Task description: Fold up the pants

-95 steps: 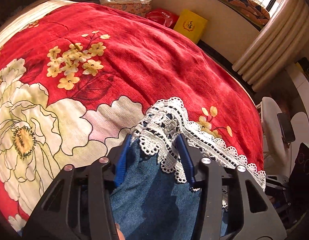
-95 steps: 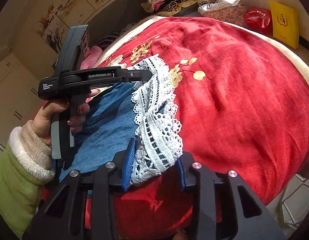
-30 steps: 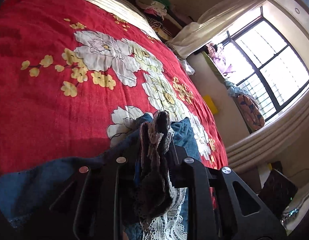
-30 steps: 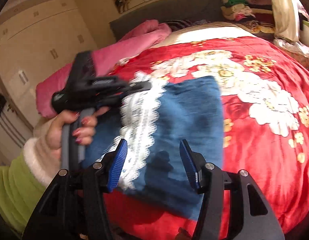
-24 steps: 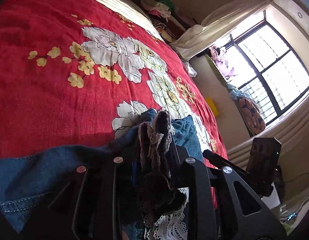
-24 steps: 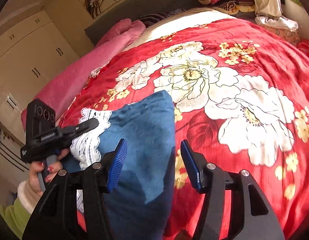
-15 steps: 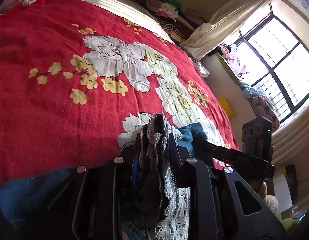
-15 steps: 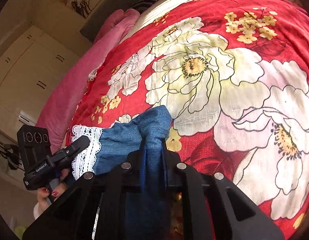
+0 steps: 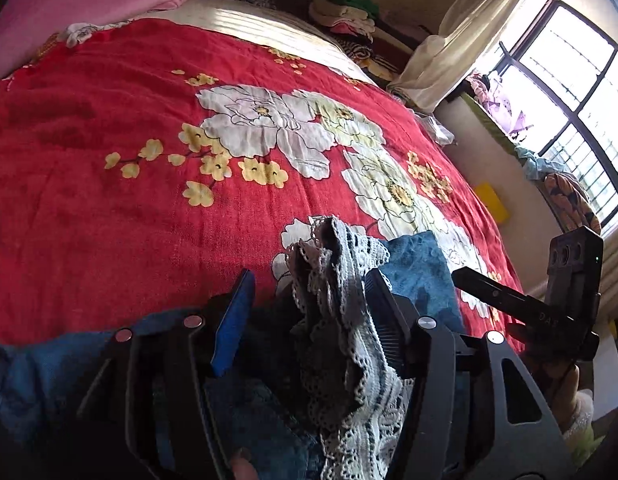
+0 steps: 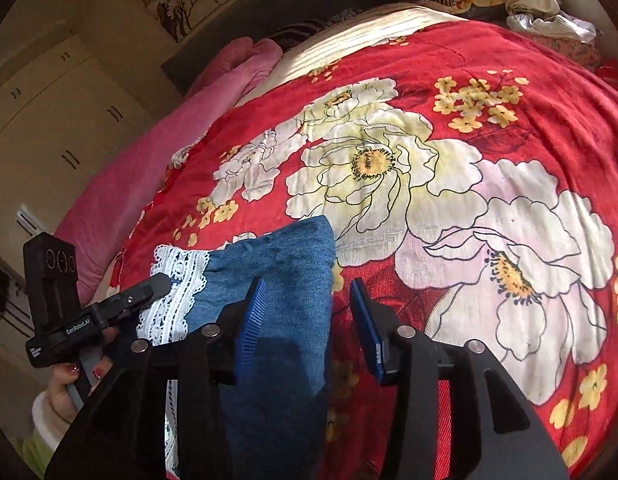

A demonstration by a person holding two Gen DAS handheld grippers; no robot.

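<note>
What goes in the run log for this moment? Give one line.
stage: fold laid, releasing | left gripper: just opened, lace hem loose between jaws | right gripper: just opened over pants | surface: bedspread

pants (image 10: 281, 280): 1 | grippers: 2 | bedspread (image 9: 109, 200): 1 | pink blanket (image 9: 89, 0): 1

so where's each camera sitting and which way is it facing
Left wrist: on the left gripper, facing across the red floral bedspread toward the window; its open fingers flank the pants' lace hem.
Right wrist: on the right gripper, facing the wardrobe; open fingers over the denim pants.
Shared: bedspread, pants, and each shows the other gripper.
</note>
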